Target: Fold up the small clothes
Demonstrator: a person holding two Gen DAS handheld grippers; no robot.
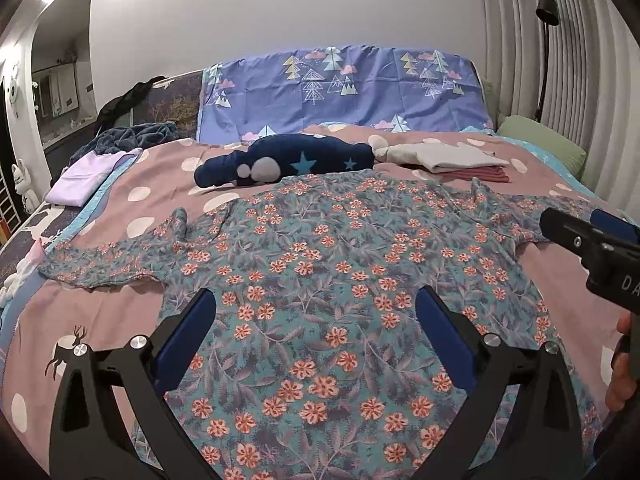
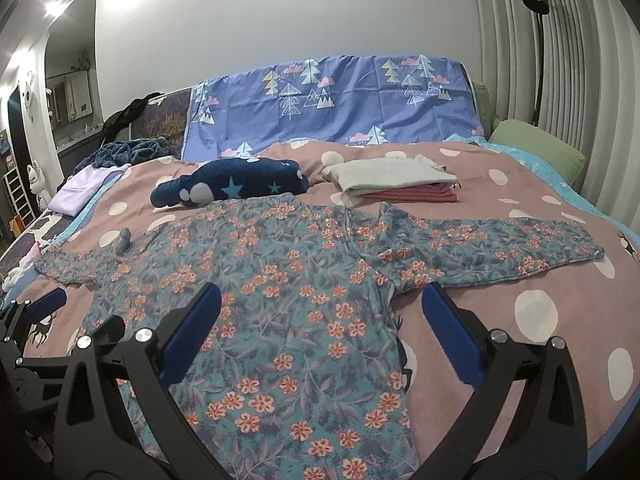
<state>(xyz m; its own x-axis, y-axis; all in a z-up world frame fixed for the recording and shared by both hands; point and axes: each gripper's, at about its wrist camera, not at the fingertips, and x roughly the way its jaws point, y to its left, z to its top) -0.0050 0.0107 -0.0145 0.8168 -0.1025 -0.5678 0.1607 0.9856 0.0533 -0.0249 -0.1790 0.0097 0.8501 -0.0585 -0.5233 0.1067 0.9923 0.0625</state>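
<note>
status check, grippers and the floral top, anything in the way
Left gripper open, right gripper open, both empty above the fabric. Floral top spread flat on the bed, sleeves out, unfolded. Navy star pillow touches its far edge.

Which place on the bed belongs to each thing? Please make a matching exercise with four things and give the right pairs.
Things:
1. floral shirt
2. navy star pillow
3. folded grey cloth
4. green pillow

Places:
A. on top of a folded red cloth
B. far right corner, by the curtain
C. spread flat, nearest both open claws
D. just beyond the shirt's far edge, left of the folded pile

Pairs: 1-C, 2-D, 3-A, 4-B
</note>
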